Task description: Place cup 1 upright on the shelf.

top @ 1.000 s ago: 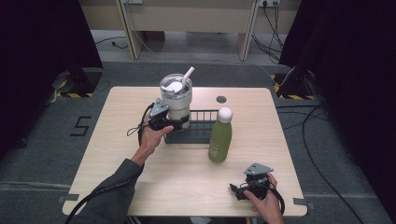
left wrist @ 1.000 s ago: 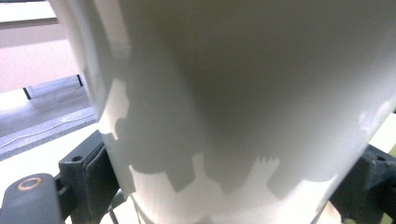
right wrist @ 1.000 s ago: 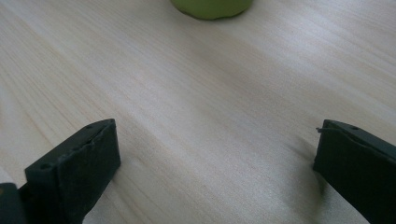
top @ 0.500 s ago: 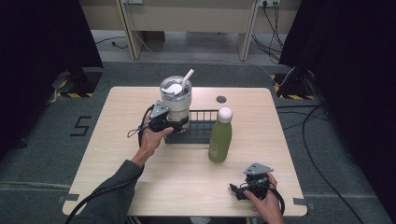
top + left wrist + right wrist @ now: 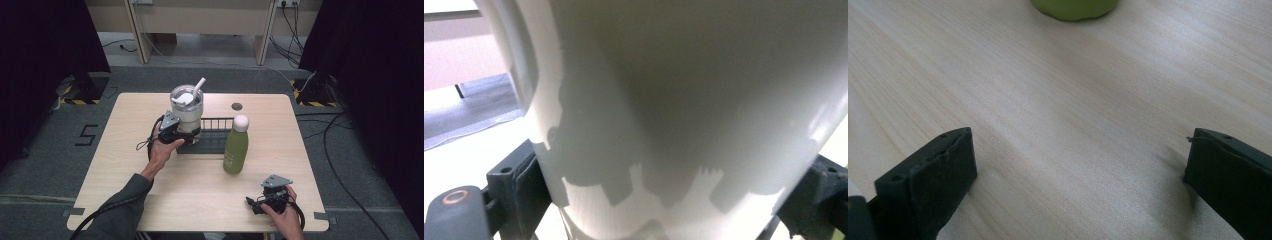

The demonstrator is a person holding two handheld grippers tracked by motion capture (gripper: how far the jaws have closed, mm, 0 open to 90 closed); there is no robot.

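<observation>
A white tumbler (image 5: 186, 111) with a clear lid and a white straw (image 5: 199, 84) stands at the left end of a black wire rack (image 5: 216, 134). My left gripper (image 5: 181, 135) is shut on its lower body. In the left gripper view the tumbler's wall (image 5: 674, 100) sits pressed between both black jaws of the left gripper (image 5: 664, 200). A green bottle (image 5: 236, 147) with a white cap stands upright just in front of the rack's right end. My right gripper (image 5: 255, 205) rests low near the table's front right edge, open and holding nothing. In the right gripper view the bottle's base (image 5: 1074, 7) lies well ahead of the right gripper (image 5: 1078, 170).
The light wooden table (image 5: 125, 165) has a small dark round grommet (image 5: 237, 106) near its back edge. Cables trail from both grippers, and more cables lie on the grey floor to the right. Dark curtains hang at both sides.
</observation>
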